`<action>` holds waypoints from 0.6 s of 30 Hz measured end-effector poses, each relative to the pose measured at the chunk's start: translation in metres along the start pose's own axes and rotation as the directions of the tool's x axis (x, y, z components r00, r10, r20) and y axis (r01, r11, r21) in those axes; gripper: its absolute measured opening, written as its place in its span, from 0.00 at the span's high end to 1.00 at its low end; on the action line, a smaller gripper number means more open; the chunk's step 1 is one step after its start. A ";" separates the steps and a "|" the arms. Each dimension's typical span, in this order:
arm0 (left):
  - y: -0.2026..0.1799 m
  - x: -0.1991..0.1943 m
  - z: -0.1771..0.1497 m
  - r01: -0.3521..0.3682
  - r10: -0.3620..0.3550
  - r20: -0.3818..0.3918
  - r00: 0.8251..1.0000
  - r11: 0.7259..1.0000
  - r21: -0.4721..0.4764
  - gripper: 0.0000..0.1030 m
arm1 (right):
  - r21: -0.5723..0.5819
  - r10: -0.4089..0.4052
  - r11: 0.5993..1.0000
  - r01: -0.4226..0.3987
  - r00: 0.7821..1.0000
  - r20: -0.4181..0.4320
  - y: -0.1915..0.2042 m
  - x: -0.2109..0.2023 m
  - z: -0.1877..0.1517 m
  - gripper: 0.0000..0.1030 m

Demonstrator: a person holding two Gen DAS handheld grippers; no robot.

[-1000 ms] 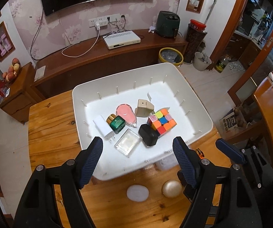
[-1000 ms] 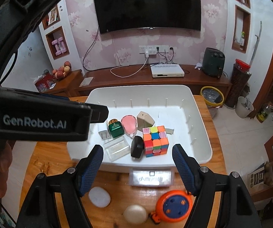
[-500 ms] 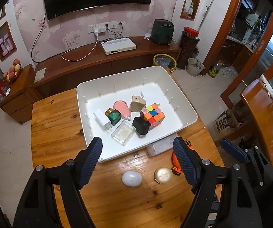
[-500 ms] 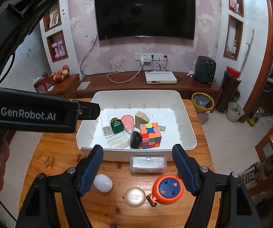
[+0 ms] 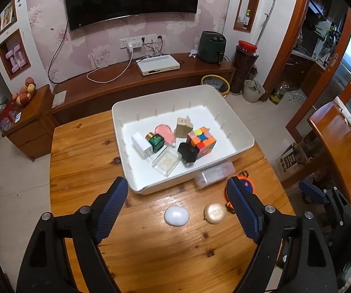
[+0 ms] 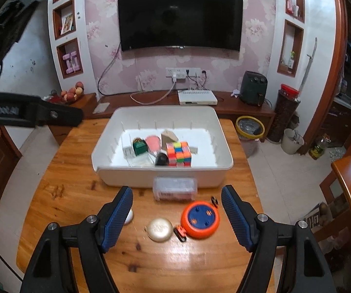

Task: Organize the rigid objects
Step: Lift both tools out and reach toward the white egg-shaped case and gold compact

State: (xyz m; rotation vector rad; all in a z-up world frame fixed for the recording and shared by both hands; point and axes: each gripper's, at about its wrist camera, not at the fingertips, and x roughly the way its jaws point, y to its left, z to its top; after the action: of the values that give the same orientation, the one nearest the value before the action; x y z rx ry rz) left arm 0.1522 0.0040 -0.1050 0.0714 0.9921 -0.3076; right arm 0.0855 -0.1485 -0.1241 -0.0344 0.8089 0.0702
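A white bin (image 5: 245, 134) stands on the wooden table and holds a colourful cube (image 5: 201, 141), a black box (image 5: 187, 152), a clear box (image 5: 166, 161), a green jar (image 5: 156, 141) and other small items. In front of it lie a clear case (image 6: 175, 189), an orange tape measure (image 6: 199, 222), a gold compact (image 6: 159, 229) and a white oval case (image 5: 176, 216). My left gripper (image 5: 176, 183) hovers above these, its jaws opening with nothing between them. My right gripper (image 6: 176, 190) is open and empty over the same loose items.
The table (image 5: 82, 161) ends close at left, right and front. A TV console (image 5: 116, 85) runs behind the bin. A yellow-rimmed waste bin (image 6: 249, 127) and a second wooden table (image 5: 336, 136) stand at the right. The left gripper's body (image 6: 29, 112) crosses the right wrist view.
Both grippers have drawn back and up from the bin, so the loose items in front of it now show fully. The left jaws stand slightly wider.
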 end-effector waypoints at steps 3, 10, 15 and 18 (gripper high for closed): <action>0.003 0.006 -0.013 -0.012 0.012 -0.022 1.000 1.000 0.003 0.17 | 0.000 -0.007 1.000 0.007 1.000 -0.026 -0.003 0.004 -0.012 0.26; 0.010 0.034 -0.043 -0.029 0.028 -0.112 0.993 1.000 -0.007 0.17 | 0.021 0.013 1.000 -0.011 0.996 -0.087 -0.008 0.015 -0.047 0.26; 0.010 0.062 -0.063 -0.033 0.032 -0.180 0.983 0.999 0.000 0.17 | 0.021 0.026 1.000 -0.023 0.991 -0.132 -0.001 0.029 -0.071 0.26; 0.006 0.081 -0.073 -0.033 0.037 -0.211 0.977 0.999 0.021 0.17 | 0.010 0.030 1.000 -0.029 0.985 -0.172 0.007 0.044 -0.087 0.26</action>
State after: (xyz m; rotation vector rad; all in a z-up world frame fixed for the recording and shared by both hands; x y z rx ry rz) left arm 0.1357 0.0066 -0.2129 0.1396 1.1978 -0.2799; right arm 0.0522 -0.1447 -0.2160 -0.0217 0.9827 0.0934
